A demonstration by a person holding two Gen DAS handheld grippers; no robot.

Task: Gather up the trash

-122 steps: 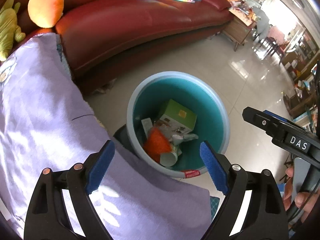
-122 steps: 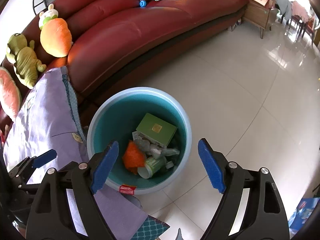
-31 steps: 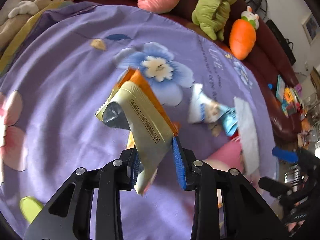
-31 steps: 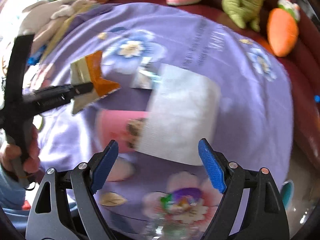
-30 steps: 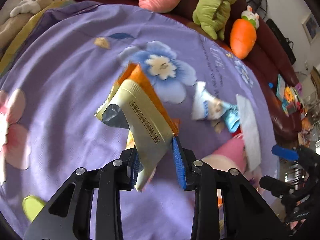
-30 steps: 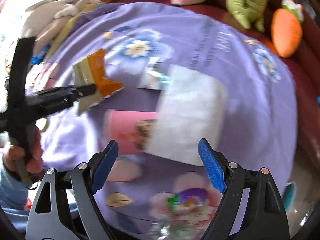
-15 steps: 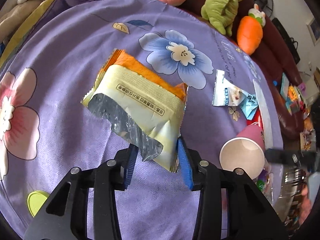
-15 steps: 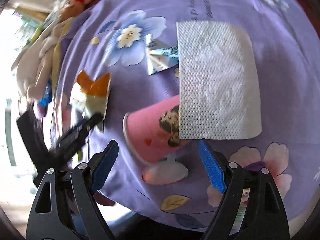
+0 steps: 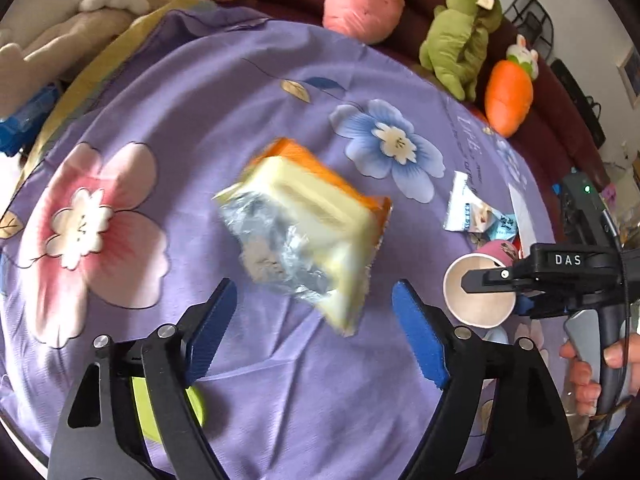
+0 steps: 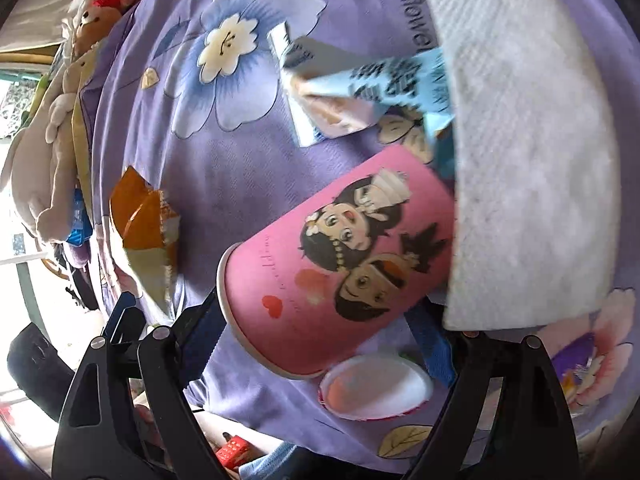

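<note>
While the right gripper (image 10: 320, 340) stands wide with the pink paper cup (image 10: 336, 264) lying on its side between the blue pads, untouched so far as I can tell, it should close gently across the cup's middle so the thin wall doesn't crush. The left gripper (image 9: 312, 324) is opening, and the blurred orange-and-cream snack wrapper (image 9: 304, 232) is clear of its pads, over the purple cloth (image 9: 200, 100). Farther off lies a white napkin (image 10: 528, 152).

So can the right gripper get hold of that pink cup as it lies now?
Probably yes. The right gripper is open with the pink cup lying on its side between its fingers. The napkin overlaps only the cup's far end.
</note>
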